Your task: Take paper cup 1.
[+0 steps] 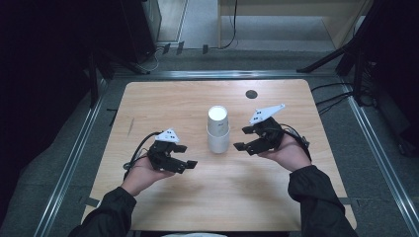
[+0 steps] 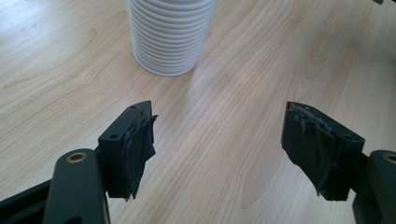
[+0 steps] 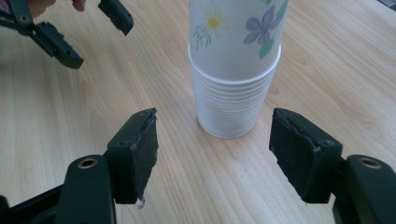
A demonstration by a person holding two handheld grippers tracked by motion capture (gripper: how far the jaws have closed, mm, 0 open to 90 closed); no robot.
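Where the person's left hand (image 1: 141, 173) comes in over the near left part of the pale wooden worktop (image 1: 163, 98), the left tool (image 1: 184, 155) hangs just above the surface with its jaws spread and nothing between them. In the left gripper view its two worn black pads (image 2: 140, 144) stand apart over bare wood, and the ribbed foot of the cup stack (image 2: 169, 39) rises a little way ahead of them, clear of both.

At the middle of the worktop stands that stack of white paper cups (image 1: 218, 129), upright, mouths down, so that a flat white base faces up. The right gripper view shows the top cup printed with flowers (image 3: 261, 25), sitting over the tightly packed rims of the cups beneath.

To the right of the stack, the right hand (image 1: 289, 153) holds the right tool (image 1: 242, 138) aimed at the cups, its tips near the lower part of the stack but apart from it. Its jaws are released and empty: in its own view the pads (image 3: 140, 149) flank the stack from nearer the camera, touching nothing. A small dark round spot (image 1: 251, 94) lies on the far side of the worktop.
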